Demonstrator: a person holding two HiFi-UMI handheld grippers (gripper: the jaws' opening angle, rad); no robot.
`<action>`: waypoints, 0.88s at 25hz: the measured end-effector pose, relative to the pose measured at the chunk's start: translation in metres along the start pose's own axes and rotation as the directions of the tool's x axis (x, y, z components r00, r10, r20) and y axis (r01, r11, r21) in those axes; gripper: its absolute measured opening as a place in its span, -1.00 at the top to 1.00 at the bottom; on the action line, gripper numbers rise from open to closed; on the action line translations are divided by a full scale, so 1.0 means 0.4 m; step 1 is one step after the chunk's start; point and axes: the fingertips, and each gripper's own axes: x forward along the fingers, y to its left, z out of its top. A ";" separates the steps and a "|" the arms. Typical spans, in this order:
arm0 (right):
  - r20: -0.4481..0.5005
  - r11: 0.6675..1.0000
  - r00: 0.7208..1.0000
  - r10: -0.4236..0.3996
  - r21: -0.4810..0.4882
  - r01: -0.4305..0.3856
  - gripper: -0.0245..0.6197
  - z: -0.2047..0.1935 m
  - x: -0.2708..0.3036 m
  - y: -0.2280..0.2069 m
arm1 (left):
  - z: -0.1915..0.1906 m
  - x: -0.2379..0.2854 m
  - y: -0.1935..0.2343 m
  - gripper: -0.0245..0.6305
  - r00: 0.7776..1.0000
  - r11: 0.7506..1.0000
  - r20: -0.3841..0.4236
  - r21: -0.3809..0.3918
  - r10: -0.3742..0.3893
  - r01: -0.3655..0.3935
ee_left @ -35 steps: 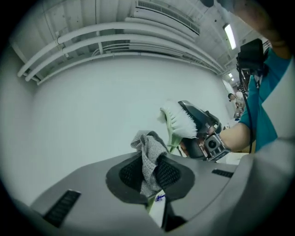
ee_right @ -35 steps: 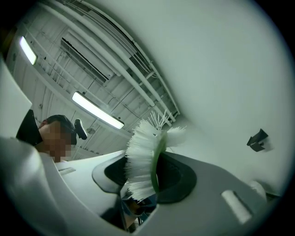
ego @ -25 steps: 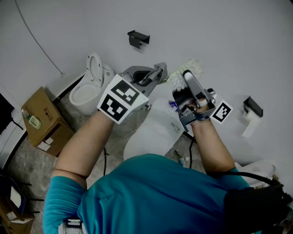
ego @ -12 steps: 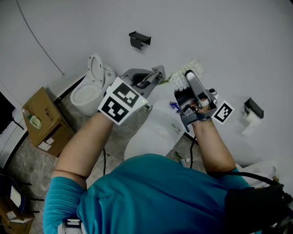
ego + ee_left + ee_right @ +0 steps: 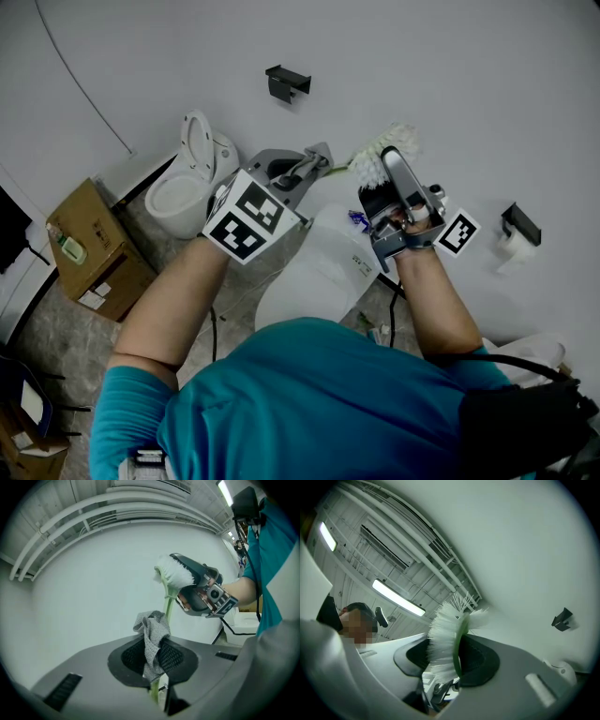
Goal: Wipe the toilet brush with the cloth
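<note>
Here — toilet brush (image 5: 174, 576): white bristles, green stem; crumpled grey cloth (image 5: 151, 641).

A white toilet (image 5: 183, 183) with its lid raised stands just left of my left jaws, with a cardboard box (image 5: 89, 248) farther left. A black wall bracket (image 5: 286, 82) is mounted above both jaw pairs, and a black paper-roll holder (image 5: 517, 220) sits well right of my right jaws.

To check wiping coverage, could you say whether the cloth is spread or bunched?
Bunched: the cloth sits crumpled between the left gripper's jaws, by the brush.
</note>
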 end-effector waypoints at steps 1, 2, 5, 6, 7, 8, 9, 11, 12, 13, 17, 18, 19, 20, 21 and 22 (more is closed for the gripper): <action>0.000 1.000 1.000 0.000 0.001 0.000 0.47 0.000 -0.001 -0.001 | -0.006 0.000 0.001 0.81 1.000 1.000 -0.009 0.011 0.006 -0.006; 0.001 1.000 1.000 0.000 0.001 0.000 0.47 0.000 -0.001 -0.001 | -0.012 0.001 0.001 0.81 1.000 1.000 -0.016 0.020 0.011 -0.011; 0.004 1.000 1.000 0.003 0.000 -0.003 0.47 0.001 -0.003 0.000 | -0.029 0.001 0.001 0.81 0.999 0.999 -0.035 0.038 0.025 -0.024; 0.006 1.000 1.000 0.003 0.000 -0.003 0.47 0.002 -0.003 0.000 | -0.034 0.000 0.001 0.81 0.999 0.999 -0.040 0.042 0.029 -0.027; 0.007 1.000 1.000 0.004 -0.001 -0.004 0.47 0.002 -0.002 0.001 | -0.039 -0.001 0.002 0.80 0.999 0.999 -0.044 0.046 0.032 -0.030; 0.007 1.000 1.000 0.005 -0.001 -0.005 0.47 0.002 -0.002 0.000 | -0.045 -0.002 0.003 0.81 0.998 0.998 -0.048 0.047 0.034 -0.032; 0.008 1.000 1.000 0.005 -0.001 -0.005 0.47 0.001 -0.002 0.000 | -0.050 -0.002 0.005 0.80 0.998 0.998 -0.052 0.048 0.036 -0.033; 0.012 1.000 1.000 0.007 0.000 -0.007 0.47 0.002 -0.002 0.000 | -0.061 -0.003 0.007 0.81 0.997 0.998 -0.061 0.051 0.041 -0.038; 0.014 1.000 1.000 0.008 0.000 -0.008 0.47 0.003 -0.002 0.001 | -0.066 -0.004 0.008 0.81 0.997 0.998 -0.066 0.054 0.045 -0.041; 0.016 1.000 1.000 0.010 -0.001 -0.010 0.47 0.004 -0.002 0.002 | -0.071 -0.004 0.009 0.80 0.996 0.997 -0.070 0.058 0.049 -0.045; 0.020 1.000 1.000 0.018 -0.004 -0.018 0.47 0.006 0.001 0.006 | -0.096 -0.007 0.015 0.81 0.994 0.996 -0.090 0.064 0.059 -0.054; 0.021 1.000 1.000 0.018 -0.005 -0.018 0.47 0.007 0.000 0.005 | -0.103 -0.007 0.017 0.81 0.994 0.996 -0.095 0.064 0.061 -0.055; 0.022 1.000 1.000 0.019 -0.005 -0.019 0.47 0.007 -0.001 0.005 | -0.111 -0.007 0.018 0.80 0.993 0.996 -0.100 0.062 0.062 -0.056; 0.024 1.000 1.000 0.019 -0.006 -0.019 0.47 0.008 -0.002 0.004 | -0.118 -0.007 0.020 0.81 0.992 0.997 -0.106 0.059 0.064 -0.058; 0.024 1.000 0.999 0.021 -0.007 -0.021 0.47 0.008 -0.001 0.005 | -0.124 -0.009 0.022 0.80 0.992 0.997 -0.110 0.057 0.066 -0.060; 0.025 1.000 0.999 0.022 -0.008 -0.022 0.47 0.009 0.000 0.006 | -0.131 -0.010 0.024 0.81 0.991 0.997 -0.114 0.054 0.068 -0.062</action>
